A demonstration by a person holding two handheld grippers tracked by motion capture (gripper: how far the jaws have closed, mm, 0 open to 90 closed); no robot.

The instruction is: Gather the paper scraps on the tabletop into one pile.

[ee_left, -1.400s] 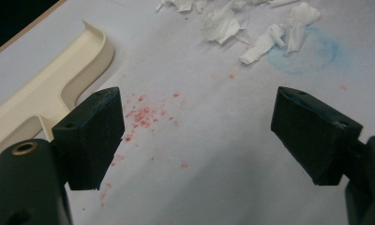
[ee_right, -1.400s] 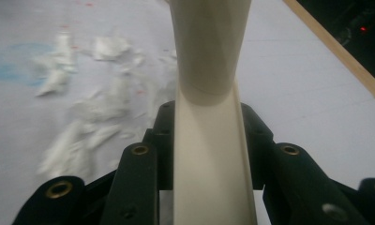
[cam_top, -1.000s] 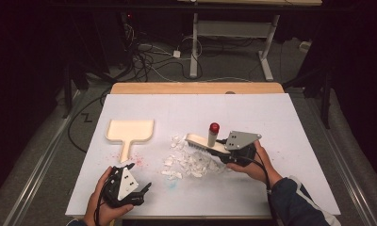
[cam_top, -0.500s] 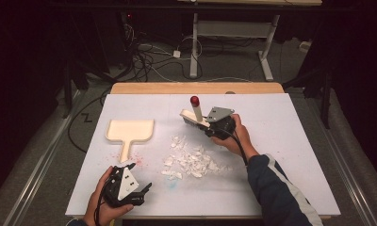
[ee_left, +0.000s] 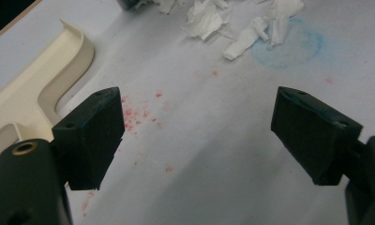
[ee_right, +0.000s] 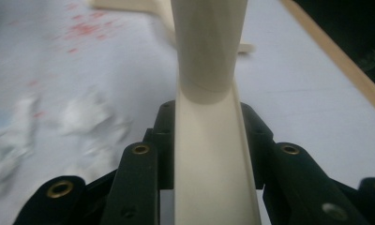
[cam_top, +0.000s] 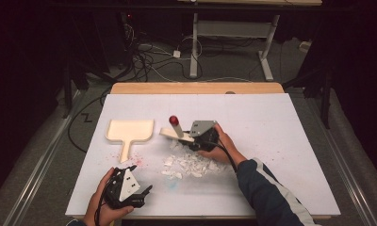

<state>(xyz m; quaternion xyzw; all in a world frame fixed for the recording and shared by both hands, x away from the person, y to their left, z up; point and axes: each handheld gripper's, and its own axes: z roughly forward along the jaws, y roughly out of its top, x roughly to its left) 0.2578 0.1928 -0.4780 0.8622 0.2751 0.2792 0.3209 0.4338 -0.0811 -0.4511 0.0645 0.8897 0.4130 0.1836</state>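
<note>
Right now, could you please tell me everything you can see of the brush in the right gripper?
The brush is cream plastic, with a flat head and a slim handle ending in a red knob. The right gripper is shut on it, black fingers pressing both sides of its channel-shaped handle. It is tilted, knob up, head low at the far edge of the paper scraps, right of the dustpan.

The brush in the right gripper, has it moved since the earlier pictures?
Yes. The brush has gone from right of the paper scraps round to their far side, closer to the dustpan, which lies where it lay.
</note>
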